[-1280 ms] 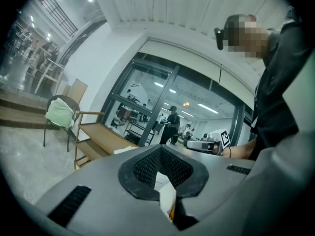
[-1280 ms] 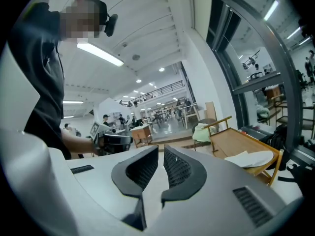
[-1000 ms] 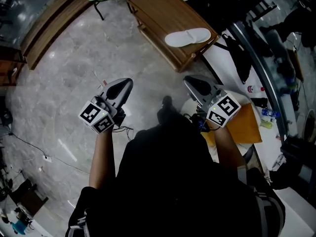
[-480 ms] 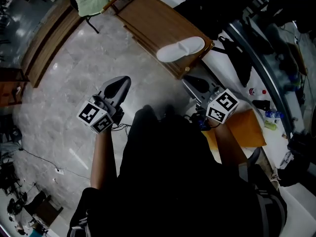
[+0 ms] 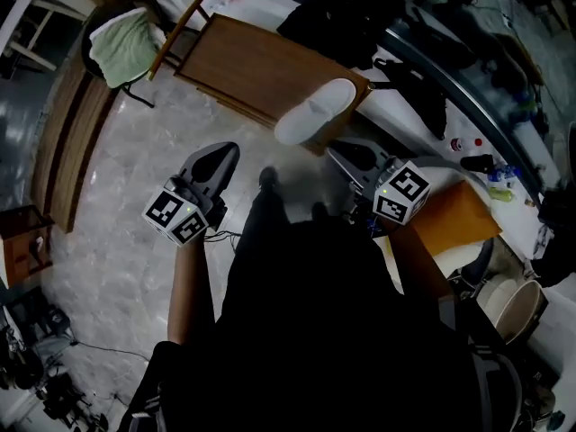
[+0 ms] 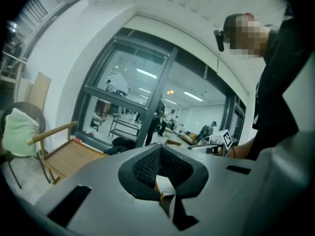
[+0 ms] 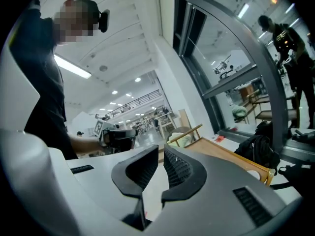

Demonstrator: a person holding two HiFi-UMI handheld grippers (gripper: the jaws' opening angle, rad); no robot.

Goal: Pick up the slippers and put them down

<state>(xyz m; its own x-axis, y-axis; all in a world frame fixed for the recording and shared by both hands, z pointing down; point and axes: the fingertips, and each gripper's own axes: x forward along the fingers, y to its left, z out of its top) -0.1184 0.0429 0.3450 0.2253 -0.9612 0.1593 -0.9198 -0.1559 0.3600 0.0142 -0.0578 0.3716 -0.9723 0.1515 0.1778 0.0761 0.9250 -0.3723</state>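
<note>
One white slipper (image 5: 315, 111) lies on the near corner of a low wooden bench (image 5: 243, 66). In the head view both grippers are held out level above the marble floor, short of the bench. My left gripper (image 5: 227, 151) is to the slipper's lower left, and its jaws meet at the tips with nothing between them (image 6: 160, 149). My right gripper (image 5: 340, 151) is just below the slipper, to its right. Its pads (image 7: 161, 151) stand almost together and hold nothing. Each gripper view shows the other gripper off to the side.
A chair draped with a green towel (image 5: 126, 48) stands at the bench's far left end. Black bags (image 5: 423, 97) lie along a white ledge by a glass wall on the right, with small bottles (image 5: 463, 142) and an orange envelope (image 5: 454, 219).
The bench and slipper have come closer to both grippers and swung left in the head view. Both grippers moved forward together and stayed shut.
</note>
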